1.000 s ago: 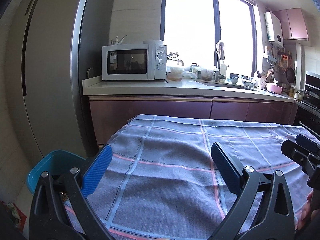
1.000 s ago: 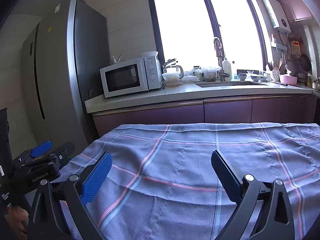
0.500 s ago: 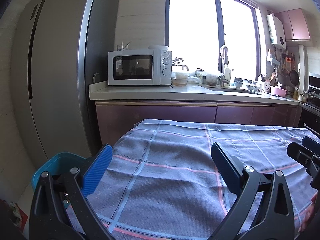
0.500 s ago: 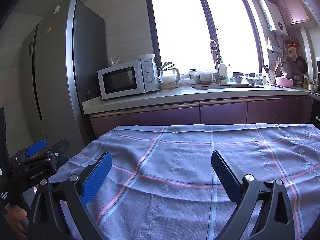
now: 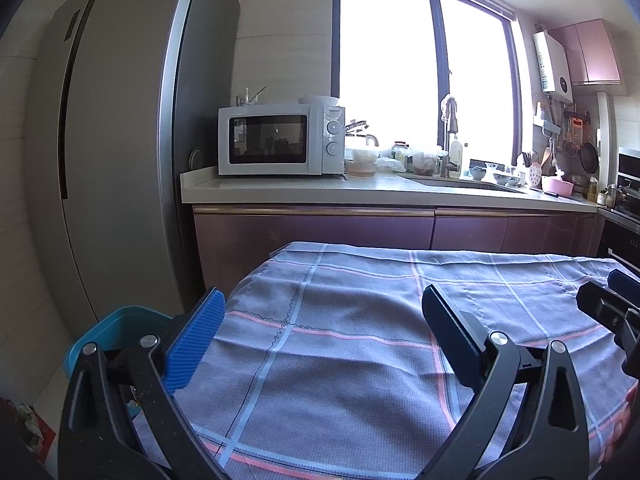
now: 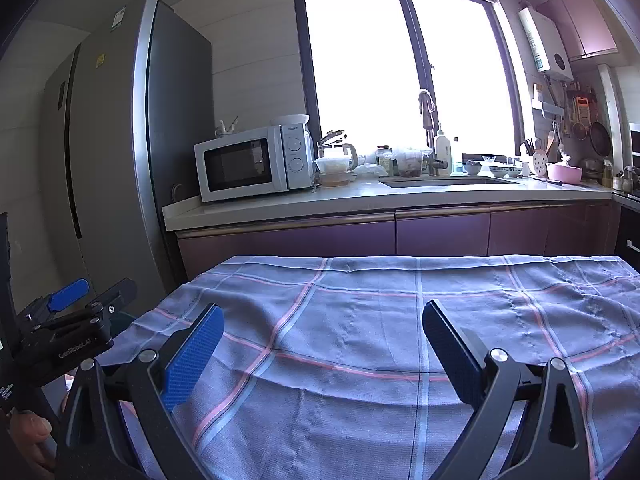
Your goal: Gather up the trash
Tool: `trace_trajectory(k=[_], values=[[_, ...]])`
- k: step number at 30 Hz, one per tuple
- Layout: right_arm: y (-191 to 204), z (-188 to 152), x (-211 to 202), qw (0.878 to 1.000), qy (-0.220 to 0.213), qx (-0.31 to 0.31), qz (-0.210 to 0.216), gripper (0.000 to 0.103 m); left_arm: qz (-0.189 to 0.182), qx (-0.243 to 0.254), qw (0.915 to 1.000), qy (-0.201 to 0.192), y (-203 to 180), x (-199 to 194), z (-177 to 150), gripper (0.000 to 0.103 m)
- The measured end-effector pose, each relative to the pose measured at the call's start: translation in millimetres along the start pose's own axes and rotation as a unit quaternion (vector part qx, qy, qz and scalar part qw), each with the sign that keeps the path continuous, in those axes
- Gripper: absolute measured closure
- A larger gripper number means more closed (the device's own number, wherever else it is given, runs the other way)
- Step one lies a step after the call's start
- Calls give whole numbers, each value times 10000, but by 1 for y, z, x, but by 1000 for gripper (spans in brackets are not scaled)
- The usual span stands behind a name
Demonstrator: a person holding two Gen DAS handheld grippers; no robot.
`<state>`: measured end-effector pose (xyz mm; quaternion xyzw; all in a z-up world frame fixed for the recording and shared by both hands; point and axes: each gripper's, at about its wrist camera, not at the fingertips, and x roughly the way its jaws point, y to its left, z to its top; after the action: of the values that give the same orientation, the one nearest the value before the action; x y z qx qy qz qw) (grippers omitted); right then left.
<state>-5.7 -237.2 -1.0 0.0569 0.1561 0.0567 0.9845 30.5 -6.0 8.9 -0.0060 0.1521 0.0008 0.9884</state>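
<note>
Left gripper (image 5: 320,328) and right gripper (image 6: 322,338) both hover over the plaid cloth (image 5: 360,340) with fingers spread wide, nothing held. No loose trash visible on the cloth; a blue bin (image 5: 116,328) sits on the floor off the cloth's left edge beside the fridge (image 5: 112,140), contents too hidden to tell. Behind the cloth, the counter (image 6: 360,196) carries a microwave (image 6: 252,162) and the sink clutter.

"genrobot.ai" is printed on the left gripper (image 6: 74,308).
</note>
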Motion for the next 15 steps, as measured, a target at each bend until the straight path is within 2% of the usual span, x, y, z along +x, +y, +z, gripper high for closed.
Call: trace_trajectory(k=[15], values=[[1,0,-4,9999,-96,22,-88,7,30,-20,10000,-68,4,-2,-1,6]])
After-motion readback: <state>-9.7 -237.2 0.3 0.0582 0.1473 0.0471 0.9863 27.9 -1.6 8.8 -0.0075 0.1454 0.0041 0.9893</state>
